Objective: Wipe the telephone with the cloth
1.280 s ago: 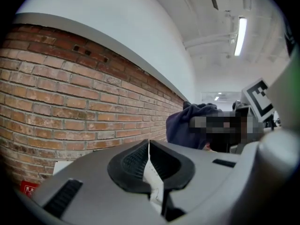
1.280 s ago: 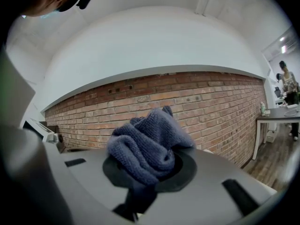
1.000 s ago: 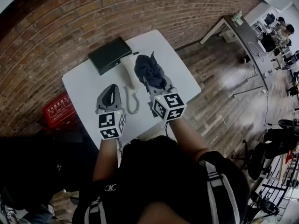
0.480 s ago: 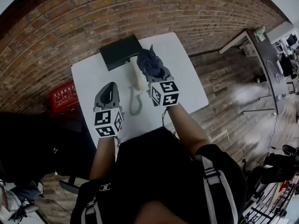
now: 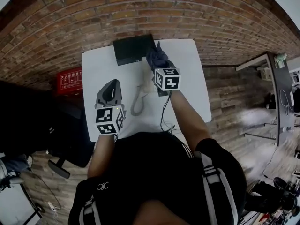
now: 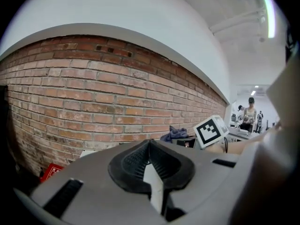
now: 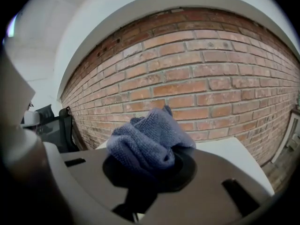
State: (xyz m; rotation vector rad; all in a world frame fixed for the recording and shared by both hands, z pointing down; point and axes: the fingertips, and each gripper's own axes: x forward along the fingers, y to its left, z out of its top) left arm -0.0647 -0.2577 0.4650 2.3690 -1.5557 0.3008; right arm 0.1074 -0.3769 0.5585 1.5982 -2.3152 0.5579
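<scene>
L tong had its jaws together w/ nothing between them and hung over the near-left part of the white table, well apart from the phone. R tong was clamped on a bunched blue-grey cloth, which stuck out past the jaw tips. From the head view, the cloth sat over the far end of the white handset, just beside the black box. Contact btwn cloth and handset couldn't be told.

Risks, as a guess:
- Handset lay loose, w/ nothing pinning it, so a hard stroke could skid or roll it toward the table edge.
- Cloth could snag the coiled cord and drag the phone.
- Cloth could work out of the jaws under rubbing.

Count: 2 tongs, 1 cloth, 1 handset, 1 coiled cord, 1 black box, 1 table.
</scene>
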